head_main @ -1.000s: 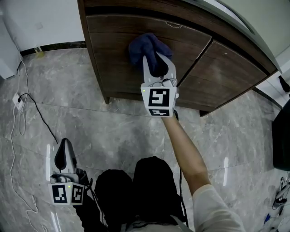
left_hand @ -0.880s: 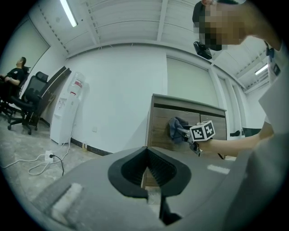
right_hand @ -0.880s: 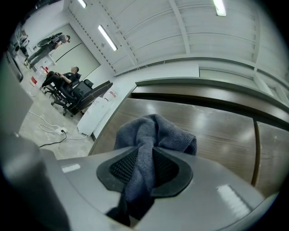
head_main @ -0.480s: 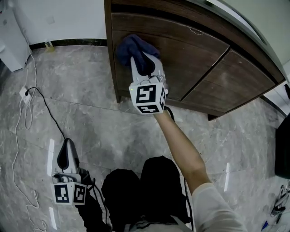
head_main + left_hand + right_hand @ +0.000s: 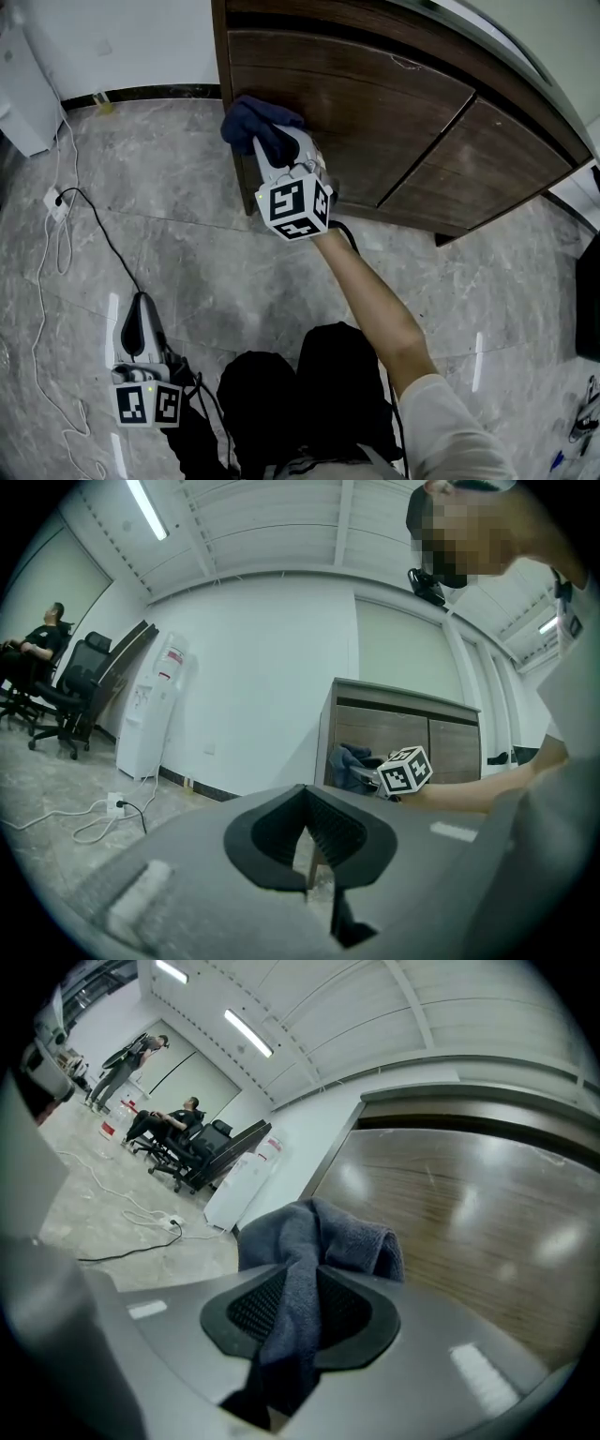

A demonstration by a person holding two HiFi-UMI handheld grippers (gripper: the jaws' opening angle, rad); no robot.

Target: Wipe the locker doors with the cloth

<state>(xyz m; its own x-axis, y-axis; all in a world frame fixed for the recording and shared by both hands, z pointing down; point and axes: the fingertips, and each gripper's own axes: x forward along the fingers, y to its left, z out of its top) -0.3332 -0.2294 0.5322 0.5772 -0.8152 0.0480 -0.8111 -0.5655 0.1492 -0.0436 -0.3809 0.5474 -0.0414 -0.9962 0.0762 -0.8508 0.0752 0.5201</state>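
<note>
Since a second ago our right gripper [image 5: 270,142] has dragged the cloth [image 5: 246,120] from the middle of the left locker door [image 5: 375,108] out to that door's 9 o'clock edge, close to the locker's corner. Its jaws are clamped on the dark blue cloth: in the right gripper view the fabric runs down between the two pads of the right gripper [image 5: 302,1309], while the bunched part of the cloth [image 5: 323,1230] spills over the tips and presses against the brown wood. In the head view that gripper sits toward 11 o'clock, our bare forearm reaching up to it. The second door [image 5: 483,159] lies at 2 o'clock, apart from the cloth. Our left gripper [image 5: 141,314] hangs low at 7 o'clock over the marble floor [image 5: 187,234], well apart from the locker; the left gripper view shows the left gripper [image 5: 307,841] with its jaws together and nothing between them.
</note>
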